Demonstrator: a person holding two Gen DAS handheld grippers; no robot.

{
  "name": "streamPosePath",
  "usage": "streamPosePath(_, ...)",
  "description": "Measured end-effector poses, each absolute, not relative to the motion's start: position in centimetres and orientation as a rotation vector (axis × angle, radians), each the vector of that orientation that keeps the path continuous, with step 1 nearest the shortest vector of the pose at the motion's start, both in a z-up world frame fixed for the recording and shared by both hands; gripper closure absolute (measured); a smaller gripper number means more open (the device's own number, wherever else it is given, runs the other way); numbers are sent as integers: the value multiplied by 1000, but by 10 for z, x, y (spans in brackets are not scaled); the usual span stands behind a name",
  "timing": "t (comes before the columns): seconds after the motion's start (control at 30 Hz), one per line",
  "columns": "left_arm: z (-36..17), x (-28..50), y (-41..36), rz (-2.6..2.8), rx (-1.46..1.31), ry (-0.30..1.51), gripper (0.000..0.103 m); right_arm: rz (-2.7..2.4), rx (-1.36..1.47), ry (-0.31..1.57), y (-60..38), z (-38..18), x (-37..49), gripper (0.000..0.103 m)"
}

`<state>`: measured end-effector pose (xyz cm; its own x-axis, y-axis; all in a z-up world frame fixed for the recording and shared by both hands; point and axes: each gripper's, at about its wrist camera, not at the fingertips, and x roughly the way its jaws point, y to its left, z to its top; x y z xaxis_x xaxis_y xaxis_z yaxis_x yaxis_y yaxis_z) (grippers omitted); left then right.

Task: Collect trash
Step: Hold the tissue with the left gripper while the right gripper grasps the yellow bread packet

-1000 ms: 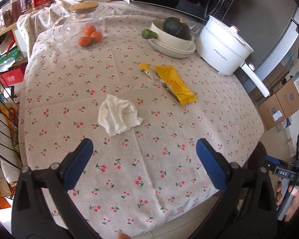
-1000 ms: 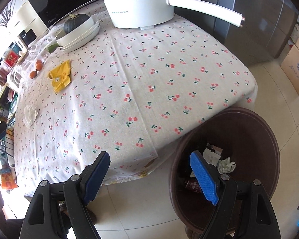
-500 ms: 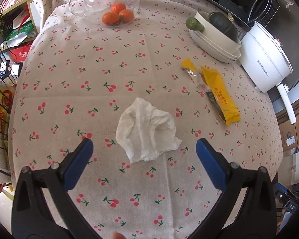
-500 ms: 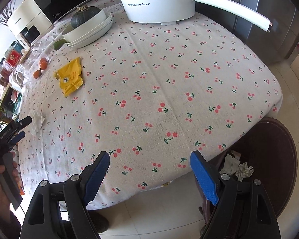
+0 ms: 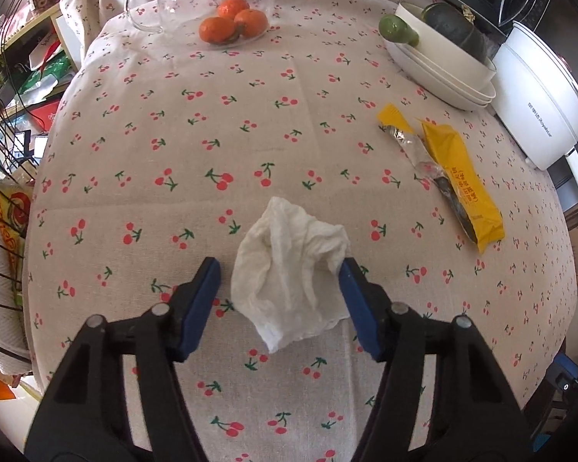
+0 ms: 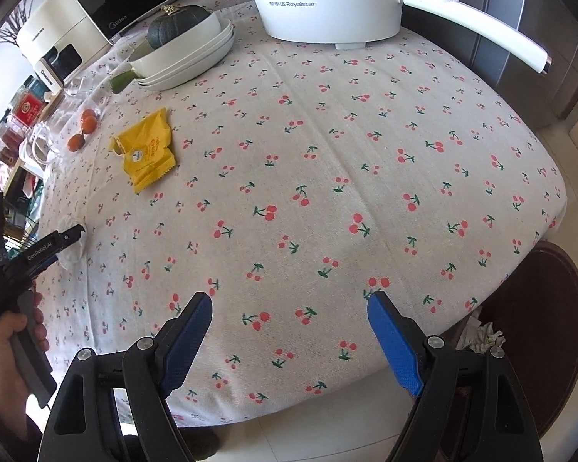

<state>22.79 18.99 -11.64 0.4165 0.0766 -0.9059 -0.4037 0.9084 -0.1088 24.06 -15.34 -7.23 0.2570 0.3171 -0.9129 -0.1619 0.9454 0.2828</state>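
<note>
We see a crumpled white tissue (image 5: 289, 273) lying on the cherry-print surface (image 5: 250, 123), its long axis running from a narrow corner nearest the camera up toward a peak farther away. The left hand-held gripper (image 5: 279, 302) is partly open and straddles it: the tissue lies between the blue pads, the right pad touching its edge and the left pad just beside it, not yet clamped. A yellow wrapper (image 5: 458, 181) lies well apart to the right, its long axis slanting away toward the white bowls (image 5: 439, 65). Our right hand-held gripper (image 6: 289, 338) is wide open and holds nothing, over the near edge of the surface, beside the brown bin (image 6: 539, 331).
</note>
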Motion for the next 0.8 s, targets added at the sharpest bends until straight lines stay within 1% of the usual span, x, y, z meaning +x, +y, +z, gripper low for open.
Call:
streamPosePath(0.03,-116,226,192,299,-333,1112,53,352,163,1266,-150,-71,242,18)
streamPosePath(0.1,-115,222,195,280,-325,1128,69,387,180,1256,-139,-69,247,16)
streamPosePath(0.2,-113,212,200,245,-333,1139,78,409,157,1249,-115,-73,258,16)
streamPosePath(0.3,-108,202,206,216,-341,1134,80,450,99,1234,-85,-77,271,16)
streamPosePath(0.43,-97,191,211,180,-313,1111,80,497,-24,1214,-40,-83,287,16)
streamPosePath(0.67,-85,180,226,154,-360,1080,80,546,-64,1196,14,-92,313,16)
streamPosePath(0.8,-78,177,230,145,-380,1057,80,519,-85,1153,33,-95,334,15)
